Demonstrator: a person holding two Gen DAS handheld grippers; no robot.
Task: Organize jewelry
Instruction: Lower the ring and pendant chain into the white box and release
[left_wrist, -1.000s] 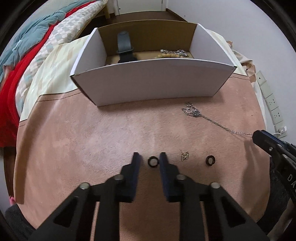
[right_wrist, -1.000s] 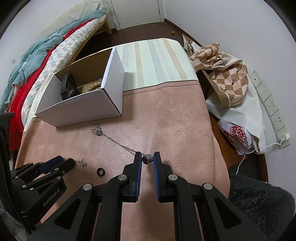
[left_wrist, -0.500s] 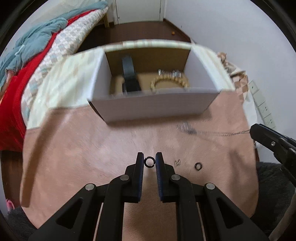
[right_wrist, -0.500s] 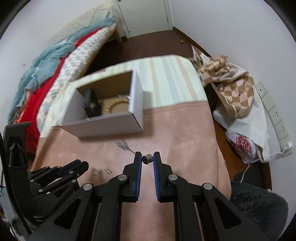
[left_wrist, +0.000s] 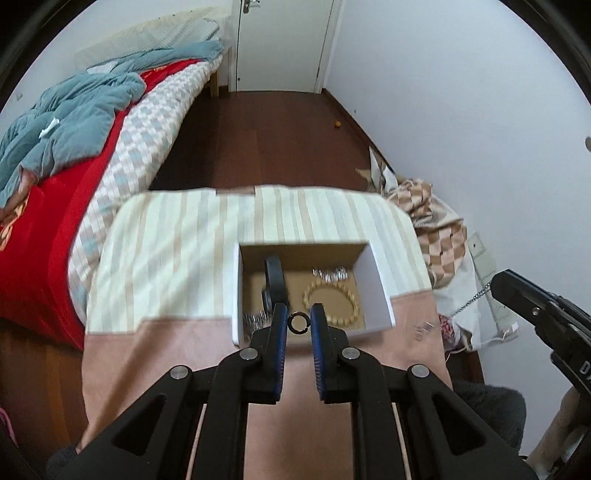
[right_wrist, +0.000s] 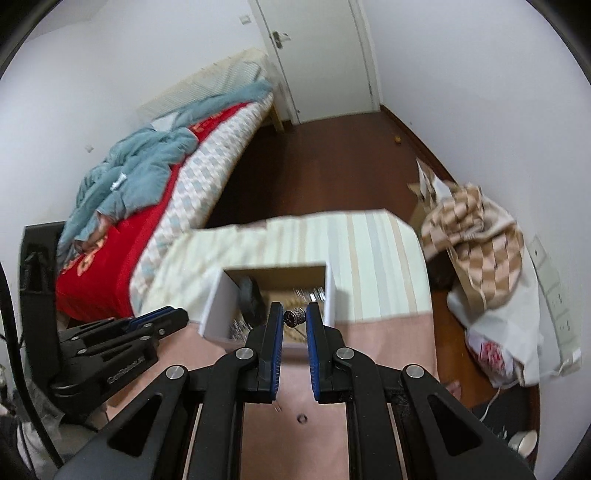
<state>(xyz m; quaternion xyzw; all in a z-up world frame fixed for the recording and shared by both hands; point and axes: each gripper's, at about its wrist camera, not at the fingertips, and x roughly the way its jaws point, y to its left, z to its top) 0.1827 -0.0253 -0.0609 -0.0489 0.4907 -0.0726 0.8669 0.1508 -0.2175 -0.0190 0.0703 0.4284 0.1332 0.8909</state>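
Observation:
My left gripper (left_wrist: 298, 322) is shut on a black ring (left_wrist: 297, 322) and holds it high above the near wall of the white cardboard box (left_wrist: 378, 280). The box holds a black watch (left_wrist: 275, 282), a beaded bracelet (left_wrist: 332, 300) and silver pieces. My right gripper (right_wrist: 294, 318) is shut on the clasp end of a silver chain necklace (right_wrist: 293, 316); the chain (left_wrist: 474, 297) hangs from it in the left wrist view. It is raised over the box (right_wrist: 216, 306). Another black ring (right_wrist: 302, 418) lies on the pink table cover below.
The table has a pink cover (left_wrist: 155, 354) in front and a striped cloth (left_wrist: 177, 243) behind. A small silver piece (left_wrist: 421, 326) lies right of the box. A bed (left_wrist: 74, 140) is at the left; bags (right_wrist: 476, 236) are on the floor at the right.
Both grippers rose well above the table and moved over the box, the left with the black ring, the right with the necklace lifted off the cover.

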